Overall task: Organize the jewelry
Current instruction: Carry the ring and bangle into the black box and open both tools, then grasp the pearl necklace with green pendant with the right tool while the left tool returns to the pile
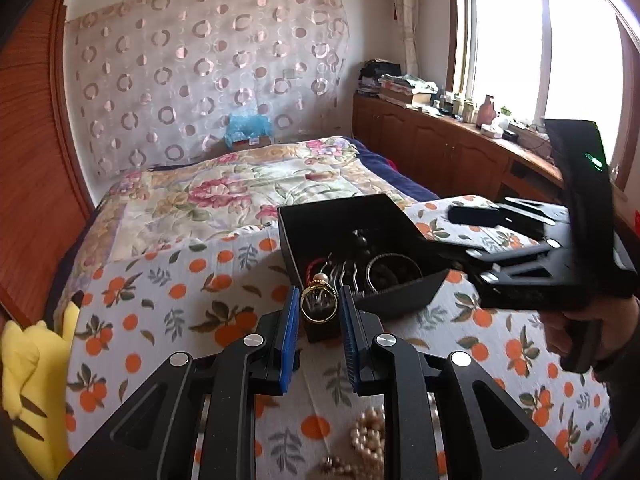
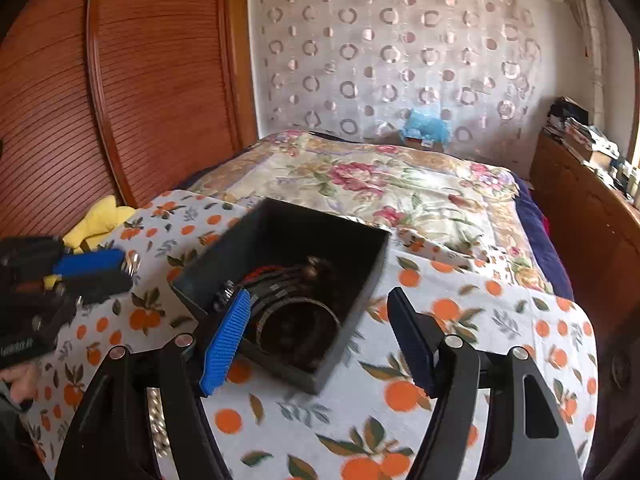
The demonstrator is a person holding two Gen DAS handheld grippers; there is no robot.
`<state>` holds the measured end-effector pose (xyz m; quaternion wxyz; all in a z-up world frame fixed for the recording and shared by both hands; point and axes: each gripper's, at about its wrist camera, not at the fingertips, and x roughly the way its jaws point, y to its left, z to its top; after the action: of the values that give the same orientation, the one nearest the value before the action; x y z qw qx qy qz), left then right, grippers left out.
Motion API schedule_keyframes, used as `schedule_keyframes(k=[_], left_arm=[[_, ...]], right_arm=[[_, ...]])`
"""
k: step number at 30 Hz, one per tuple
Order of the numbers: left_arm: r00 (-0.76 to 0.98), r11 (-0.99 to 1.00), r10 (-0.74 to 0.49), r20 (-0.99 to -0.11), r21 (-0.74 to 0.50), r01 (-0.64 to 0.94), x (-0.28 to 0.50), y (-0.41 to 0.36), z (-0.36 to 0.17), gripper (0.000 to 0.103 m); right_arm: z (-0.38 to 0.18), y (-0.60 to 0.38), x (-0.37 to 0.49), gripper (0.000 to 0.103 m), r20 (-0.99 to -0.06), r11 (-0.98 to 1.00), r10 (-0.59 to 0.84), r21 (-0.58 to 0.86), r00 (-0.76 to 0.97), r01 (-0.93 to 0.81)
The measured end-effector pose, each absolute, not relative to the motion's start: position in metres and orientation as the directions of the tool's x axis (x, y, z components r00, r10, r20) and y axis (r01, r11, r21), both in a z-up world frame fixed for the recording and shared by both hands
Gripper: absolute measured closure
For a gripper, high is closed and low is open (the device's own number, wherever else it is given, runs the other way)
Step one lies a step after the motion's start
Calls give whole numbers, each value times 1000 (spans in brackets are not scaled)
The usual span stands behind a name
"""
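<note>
ribbed blue jaws pinch round gold ring (image 1: 319, 305).

This is a bedroom in a home. A big bed (image 2: 400, 188) with a flowery quilt (image 1: 224, 192) fills the middle, a cloth with oranges printed on it (image 2: 460, 320) lies over the near end, and a yellow soft toy (image 1: 28, 368) sits by the side. A curtain with ring shapes (image 2: 400, 60) hangs behind the bed, a brown wooden wardrobe door (image 2: 120, 80) stands beside it, and low wooden cupboards (image 1: 432, 144) under a bright window (image 1: 520, 40) hold piles of books and bottles.
</note>
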<state>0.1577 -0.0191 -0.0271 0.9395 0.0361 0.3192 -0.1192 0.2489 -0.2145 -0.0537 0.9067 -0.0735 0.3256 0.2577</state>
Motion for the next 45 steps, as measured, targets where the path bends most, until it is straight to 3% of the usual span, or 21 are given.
schedule_keyframes(k=[24, 26, 29, 36, 39, 45], left_arm=[[761, 971, -176, -624, 17, 239, 224, -50, -21, 84], [765, 971, -182, -618, 11, 240, 223, -50, -17, 82], [770, 970, -183, -611, 13, 241, 220, -49, -13, 69], [762, 969, -188, -620, 8, 246, 197, -41, -15, 67], [756, 968, -195, -624, 2, 252, 177, -33, -21, 60], [746, 967, -199, -636, -6, 253, 141, -18, -36, 55]], right_arm=[[-65, -261, 213, 30, -618, 865, 440, 96, 651, -493], [-66, -260, 210, 30, -618, 862, 444, 98, 649, -497], [-67, -258, 208, 30, -620, 860, 447, 100, 645, -500], [-70, -255, 197, 30, -623, 853, 458, 108, 634, -510], [-72, -252, 191, 30, -630, 846, 468, 117, 620, -520], [-85, -233, 180, 51, -667, 812, 486, 106, 564, -574]])
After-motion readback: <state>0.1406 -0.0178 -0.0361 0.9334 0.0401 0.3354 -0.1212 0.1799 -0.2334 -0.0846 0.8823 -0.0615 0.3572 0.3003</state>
